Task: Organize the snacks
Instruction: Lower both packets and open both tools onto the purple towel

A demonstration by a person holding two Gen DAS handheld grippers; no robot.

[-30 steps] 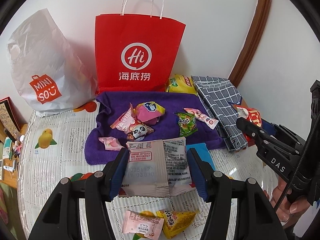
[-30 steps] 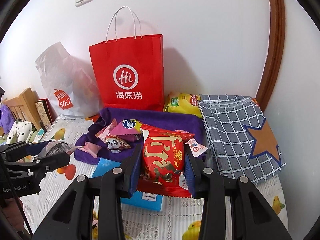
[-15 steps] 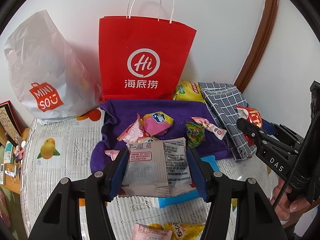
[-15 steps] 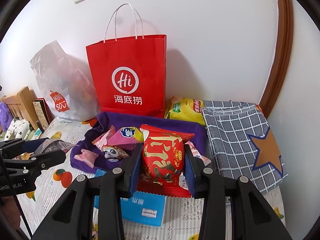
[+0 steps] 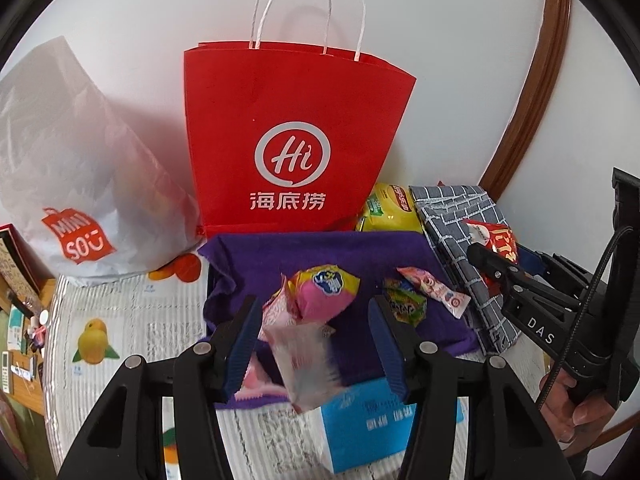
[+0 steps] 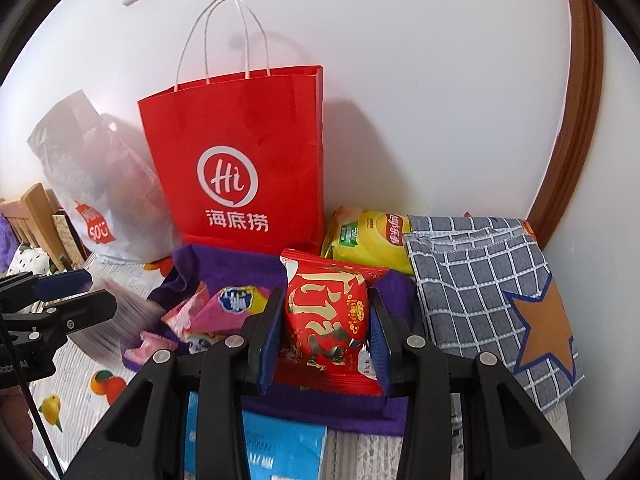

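Snack lot, on the counter [image 5: 132,320].
- Left hand-held gripper [image 5: 312,300]: jaws have just been closing. A blurred white packet [image 5: 304,364] sits between them, tilted and clear of the 3 o'clock pad, so it is not gripped. It hangs over the purple towel [image 5: 280,252] and a blue box [image 5: 372,420].
- Right hand-held gripper [image 6: 326,296]: clenched on a red snack packet [image 6: 324,312], upright over the towel.
- Red paper bag [image 5: 296,140]: upright against the wall, at 12 o'clock of the towel.
- Checked cloth [image 6: 472,272]: at 3 o'clock of the towel.
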